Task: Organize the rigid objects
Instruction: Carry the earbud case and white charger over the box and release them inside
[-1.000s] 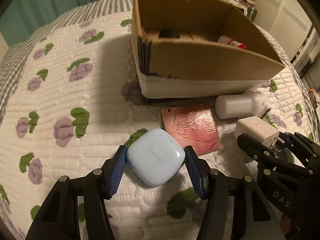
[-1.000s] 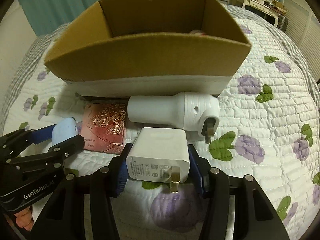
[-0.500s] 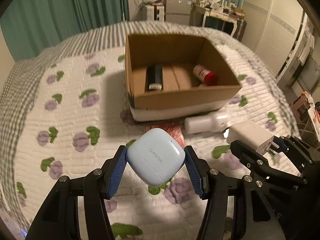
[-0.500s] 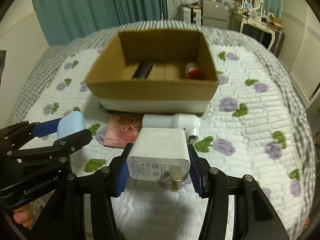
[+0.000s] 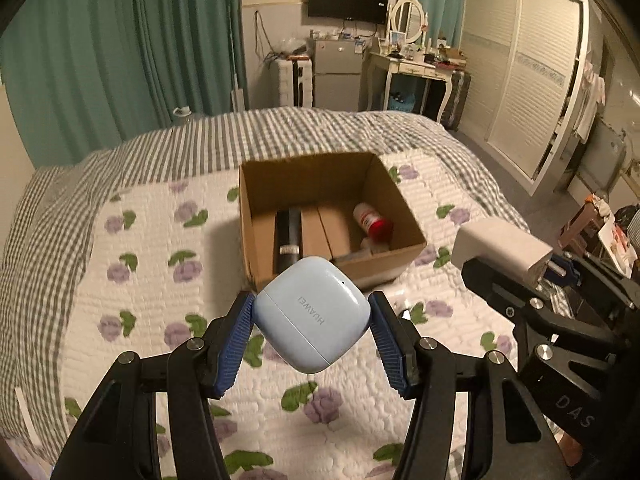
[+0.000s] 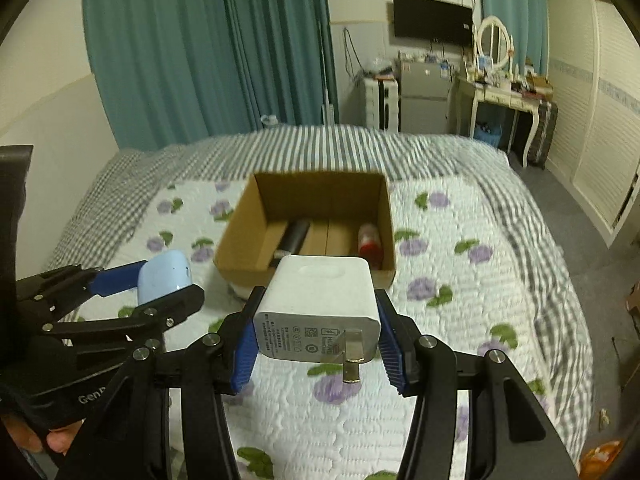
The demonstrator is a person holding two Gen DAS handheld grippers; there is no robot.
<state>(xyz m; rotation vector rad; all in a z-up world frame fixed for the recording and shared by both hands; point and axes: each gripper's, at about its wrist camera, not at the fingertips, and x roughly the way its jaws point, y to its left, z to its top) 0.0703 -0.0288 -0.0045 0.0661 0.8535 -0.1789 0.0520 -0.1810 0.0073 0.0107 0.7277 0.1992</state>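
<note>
Two grippers hang above the bed, each with something clamped between its blue pads. Seen from its own wrist camera, the left gripper has its jaws partly closed on a pale blue earbud case, which sits tilted on one corner between the pads (the brand lettering on it reads upside down). From that same camera, the right gripper shows at the right edge, carrying a white charger.

From the right wrist camera, the right gripper grips the white charger by its two sides, jaws partly closed, the label face and one metal prong turned toward the lens. At the left of that view the left gripper appears side-on with the blue case in its tips.

Beyond both grippers, farther across the quilt with its purple flowers, stands an open cardboard box. Inside it lie a dark cylinder on the left and a white bottle with a red cap on the right. Both held things are in the air on the near side of the box, well clear of the quilt.
</note>
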